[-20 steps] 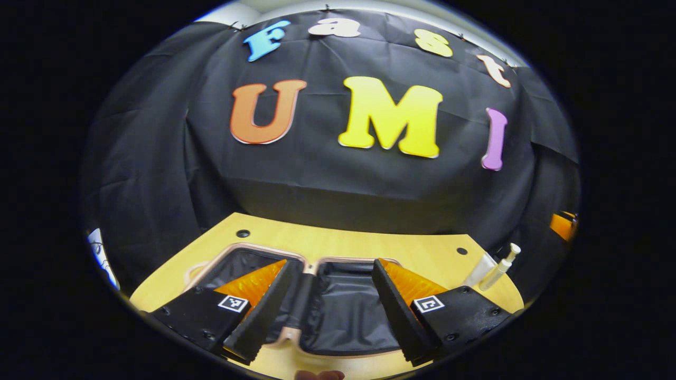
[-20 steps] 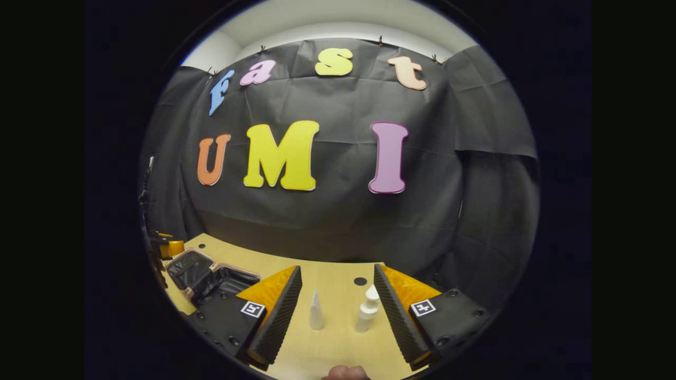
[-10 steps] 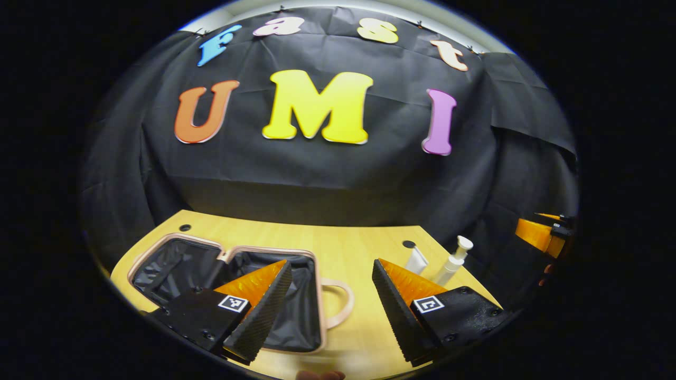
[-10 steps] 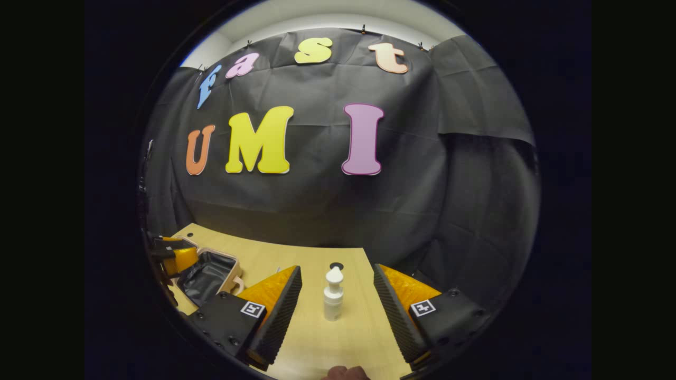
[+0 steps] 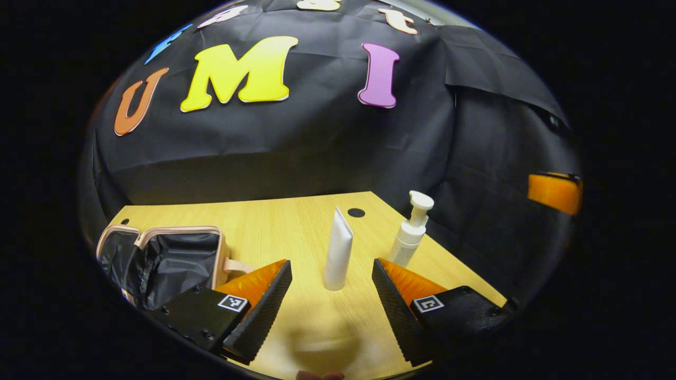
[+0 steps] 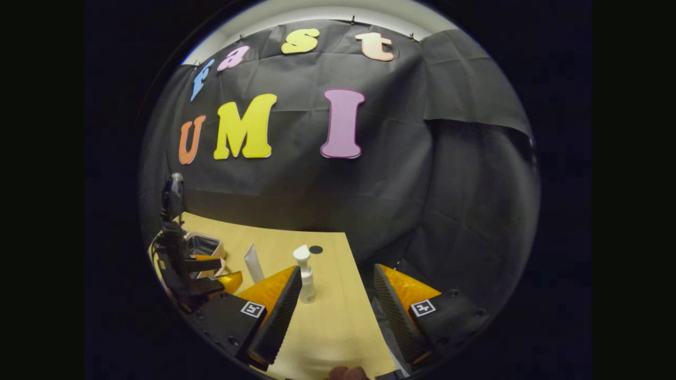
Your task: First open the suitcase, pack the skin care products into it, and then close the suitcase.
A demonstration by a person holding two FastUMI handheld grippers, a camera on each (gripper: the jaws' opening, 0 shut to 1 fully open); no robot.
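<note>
- Suitcase [image 5: 158,258] lies open at the bench's [image 5: 296,232] left edge, black lining up, ready to take items.
- White squeeze tube [image 5: 338,248] stands on its cap mid-bench; pump bottle [image 5: 411,232] stands upright just beside it, near the right edge.
- Left gripper [image 5: 330,295] is spread wide, empty, tube centred ahead between its fingers; probably lined up for the pick.
- Right gripper [image 6: 338,311] is spread too, holding nothing, by the right edge; pump bottle sits ahead by its left finger [image 6: 277,316].

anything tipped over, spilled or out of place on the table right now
Nothing stands out. The white tube stands upright on its cap and the pump bottle is upright beside it, apart. The suitcase lies open on the wooden table, not yet packed. No spill shows.
</note>
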